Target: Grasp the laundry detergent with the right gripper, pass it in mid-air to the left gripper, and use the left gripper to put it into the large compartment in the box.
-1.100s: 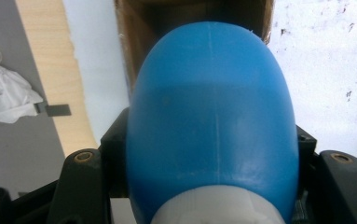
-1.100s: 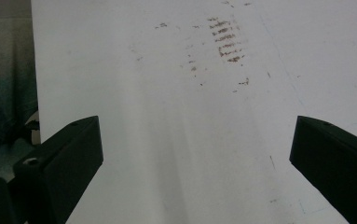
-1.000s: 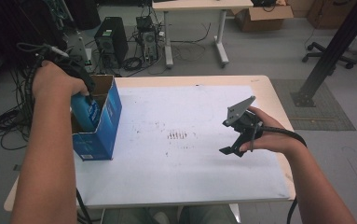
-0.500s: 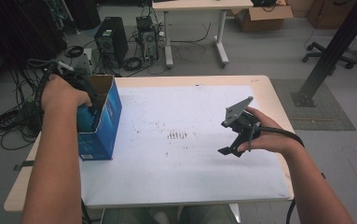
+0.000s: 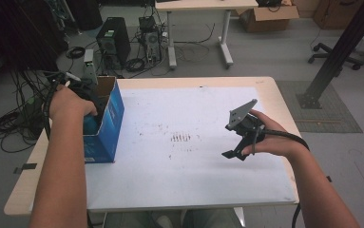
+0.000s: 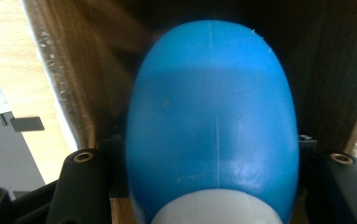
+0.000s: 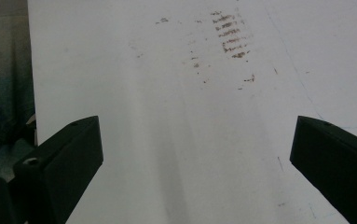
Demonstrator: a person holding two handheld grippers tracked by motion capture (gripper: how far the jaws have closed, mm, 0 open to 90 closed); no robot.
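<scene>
A blue bottle (image 6: pixel 211 107) with a white cap (image 6: pixel 216 210) is pinched between the jaws of my left gripper (image 6: pixel 211 156), which is shut on it. In the high view that gripper (image 5: pixel 85 100) reaches down into an open blue cardboard box (image 5: pixel 106 130) at the table's left side, and the hand covers most of it. A bit of the blue bottle (image 5: pixel 92 124) shows inside the box. My right gripper (image 5: pixel 234 141) hovers over the right part of the white sheet (image 5: pixel 184 175), open with nothing between its jaws (image 7: pixel 195 154).
The white sheet bears a patch of brown marks (image 5: pixel 182 137) near its middle. The tan table (image 5: pixel 25 190) shows around the sheet. On the floor behind lie computer cases (image 5: pixel 110 42), cables, another desk and a cardboard box (image 5: pixel 270 12).
My left hand has sunk lower into the blue box with the bottle. The right hand has kept still.
</scene>
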